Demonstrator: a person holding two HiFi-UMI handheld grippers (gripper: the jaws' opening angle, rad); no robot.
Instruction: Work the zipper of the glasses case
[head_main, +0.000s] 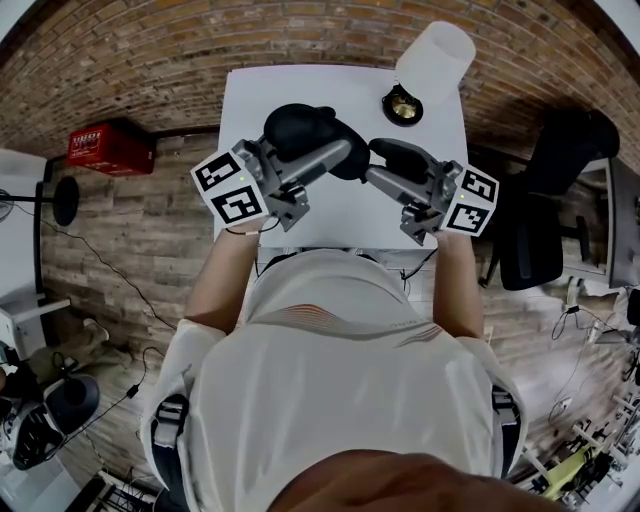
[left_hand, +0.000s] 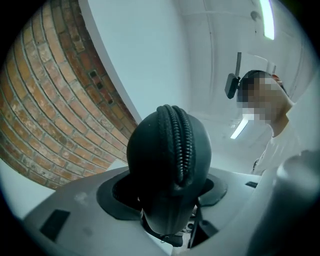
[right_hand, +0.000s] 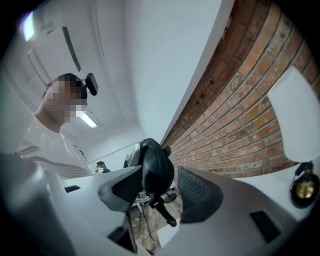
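Nearest the person, the left gripper (head_main: 340, 152) clamped the black glasses case (head_main: 300, 128) across its body, its jaws spread wide around it and the zipper (left_hand: 180, 145) running up the middle. Just beside it, the right gripper (head_main: 372, 162) stood part open about the case's end. One pad touched the case, the other stood clear, and the zipper pull (right_hand: 165, 212) dangled between them. Beyond lay the white table (head_main: 250, 100), with a white-shaded lamp (head_main: 435, 55) at its far corner.

Nothing legible: no txt, nos. or brands. Red crate (head_main: 110, 148) left of the white table (head_main: 300, 90) has white lettering on its side, too small & blurry to read.
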